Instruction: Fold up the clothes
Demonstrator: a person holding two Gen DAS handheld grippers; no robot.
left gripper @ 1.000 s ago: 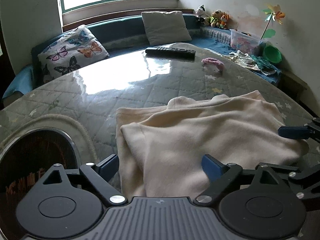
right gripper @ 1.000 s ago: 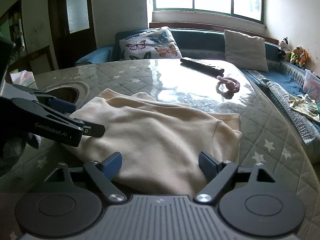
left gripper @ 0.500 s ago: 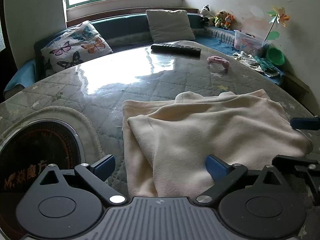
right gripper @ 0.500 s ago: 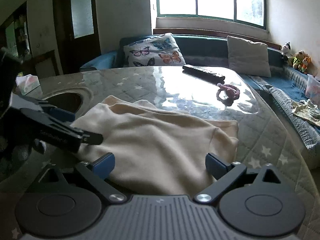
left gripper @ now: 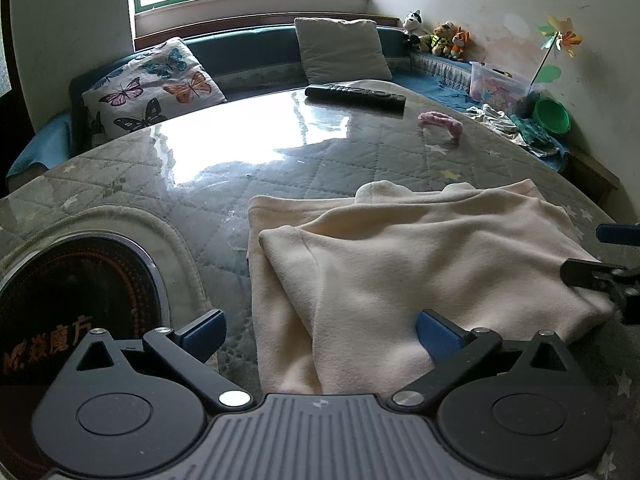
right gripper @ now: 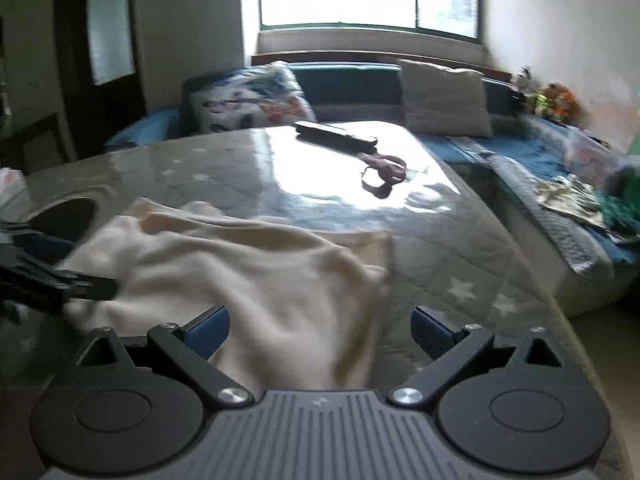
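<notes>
A glass-topped worktop (left gripper: 280, 148) with a quilted, star-printed cover beneath the glass fills both views, with a cushioned bench and a window behind it. Near the front edge lies the cream fleece garment (left gripper: 400, 264), partly folded, one layer doubled over another, its collar end towards the middle of the worktop. To its left in the left wrist view a dark round cooktop (left gripper: 72, 300) is set into the surface. Further back lie a black remote control (left gripper: 356, 95) and a pink loop (left gripper: 440, 122), apart from the garment.

The left hand-held gripper (left gripper: 320, 332) angles down over the garment's near left part; its jaws are opening, already wide, with cloth lying between the blue pads but not pressed by them. The right hand-held gripper (right gripper: 320, 330) angles down over the garment's near right corner, jaws spread wide, gripping nothing; the cloth edge lies between its fingers. The right wrist view is blurred.
</notes>
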